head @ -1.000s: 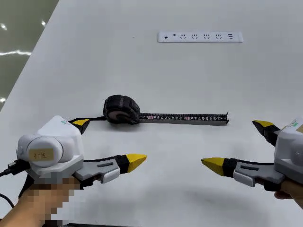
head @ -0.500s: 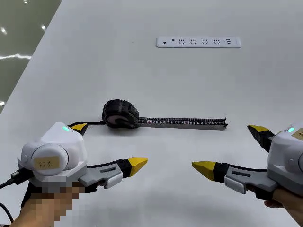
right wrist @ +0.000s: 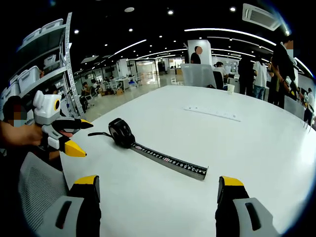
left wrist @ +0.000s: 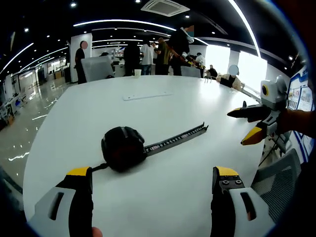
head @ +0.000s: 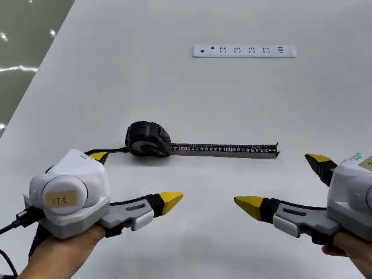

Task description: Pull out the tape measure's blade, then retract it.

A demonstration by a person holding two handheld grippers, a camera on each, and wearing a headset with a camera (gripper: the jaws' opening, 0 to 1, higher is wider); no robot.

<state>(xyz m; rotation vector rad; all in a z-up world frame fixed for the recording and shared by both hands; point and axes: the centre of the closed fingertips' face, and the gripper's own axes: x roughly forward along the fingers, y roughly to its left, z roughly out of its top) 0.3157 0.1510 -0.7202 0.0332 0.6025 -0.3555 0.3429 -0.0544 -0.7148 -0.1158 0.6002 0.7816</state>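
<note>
Left tool (head: pixel 135 177) and right tool (head: pixel 282 181) gape empty near the tape measure (head: pixel 149 139). Its blade (head: pixel 226 150) lies extended, and unguided retraction could whip it across the tabletop (head: pixel 174 87).

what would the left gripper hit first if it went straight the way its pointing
Probably the tape measure, around the root of its blade, which lies ahead between the open jaws of the left gripper. Its height above the table is unclear, so it might pass over.
</note>
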